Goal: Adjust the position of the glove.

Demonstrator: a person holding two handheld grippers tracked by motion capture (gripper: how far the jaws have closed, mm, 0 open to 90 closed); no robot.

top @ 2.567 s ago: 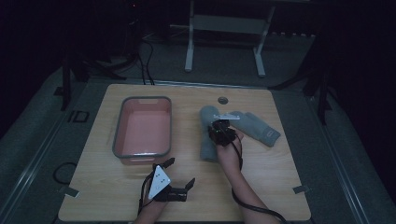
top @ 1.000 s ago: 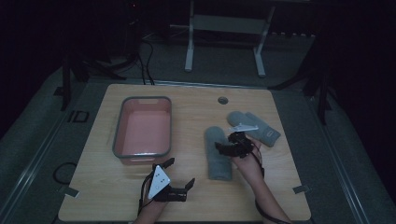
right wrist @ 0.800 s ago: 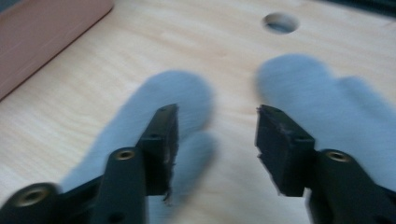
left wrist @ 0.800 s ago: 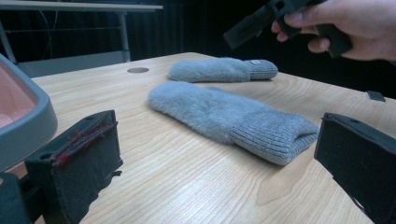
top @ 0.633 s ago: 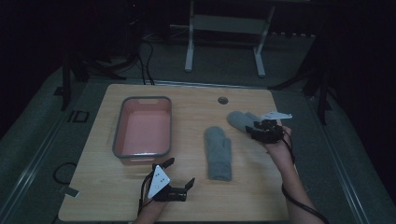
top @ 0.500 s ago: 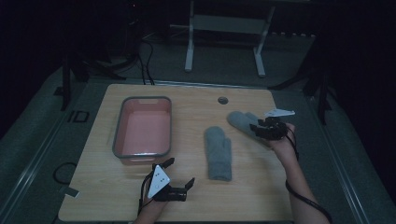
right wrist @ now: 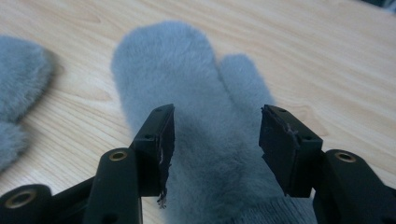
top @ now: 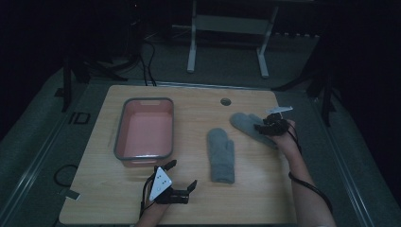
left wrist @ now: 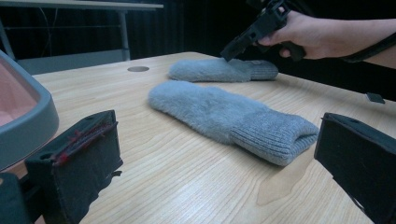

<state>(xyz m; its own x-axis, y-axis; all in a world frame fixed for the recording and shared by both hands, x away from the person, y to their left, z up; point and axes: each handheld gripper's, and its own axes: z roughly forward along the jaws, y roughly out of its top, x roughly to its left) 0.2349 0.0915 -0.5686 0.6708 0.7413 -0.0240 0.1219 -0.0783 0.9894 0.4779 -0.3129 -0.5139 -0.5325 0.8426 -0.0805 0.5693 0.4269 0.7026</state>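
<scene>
in the high view, a wooden worktop [top: 189, 198] fills the middle of the frame, with a pink tray [top: 143, 131] at centre left. one grey mitten [top: 222, 154] lies at the centre, and a second mitten [top: 247, 125] lies to its upper right. the right hand-held gripper [top: 263, 126] sits over that second mitten at the right; the left hand-held gripper [top: 181, 178] rests near the bottom edge, jaws apart. in the left gripper view, its two jaws stand wide apart at the lower corners, the near mitten [left wrist: 233, 116] lying between them farther off. in the right gripper view, the jaws are apart, straddling the far mitten [right wrist: 201, 135] at centre without clamping it.
</scene>
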